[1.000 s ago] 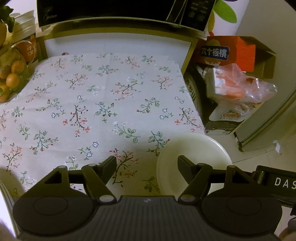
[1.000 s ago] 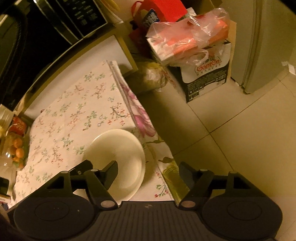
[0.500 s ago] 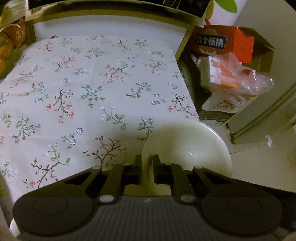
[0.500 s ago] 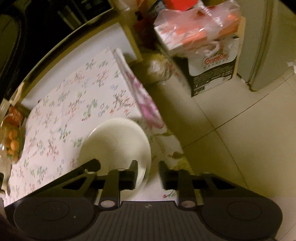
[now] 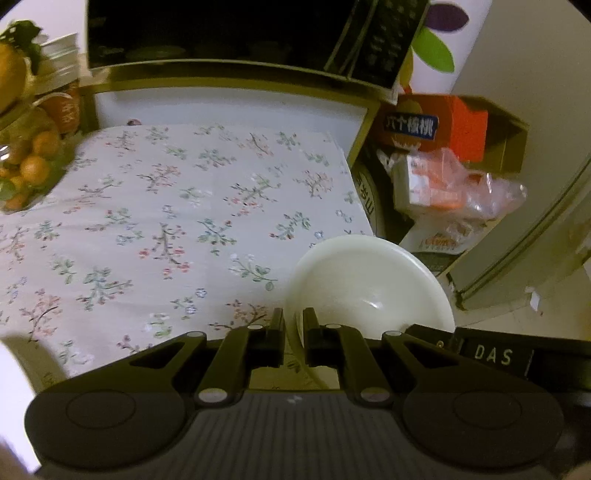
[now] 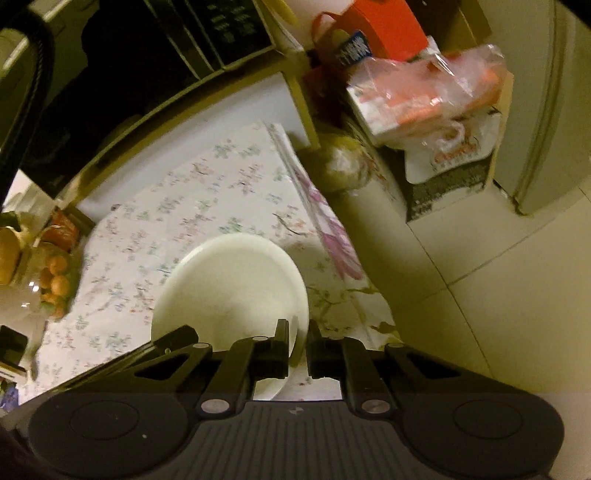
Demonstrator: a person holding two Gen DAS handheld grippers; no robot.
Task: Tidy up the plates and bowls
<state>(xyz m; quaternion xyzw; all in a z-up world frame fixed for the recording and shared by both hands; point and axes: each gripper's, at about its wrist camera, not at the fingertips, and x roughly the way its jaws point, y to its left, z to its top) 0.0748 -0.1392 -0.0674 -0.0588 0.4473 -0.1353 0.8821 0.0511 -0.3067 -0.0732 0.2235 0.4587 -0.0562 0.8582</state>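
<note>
A white bowl [image 5: 369, 288] is at the near right corner of the table with the flowered cloth [image 5: 177, 221]. My left gripper [image 5: 293, 332] is shut on the bowl's left rim, one finger inside and one outside. In the right wrist view the same bowl [image 6: 229, 284] shows its shallow inside, and my right gripper [image 6: 297, 343] is shut on its right rim. The right gripper's body [image 5: 491, 354] shows at the right of the left wrist view. The left gripper's body [image 6: 173, 339] lies along the bowl's near left edge in the right wrist view.
A black microwave [image 5: 229, 33] stands behind the cloth. Oranges and other fruit [image 5: 29, 166] crowd the far left. Right of the table are an orange box [image 5: 439, 125], a plastic bag of packets [image 5: 454, 188] and a grey cabinet door [image 6: 554, 110]. Tiled floor [image 6: 498, 295] lies beyond.
Both grippers went from open beside the bowl to shut on its rim. The bowl has since come up a little and both views have drawn back from the table.
</note>
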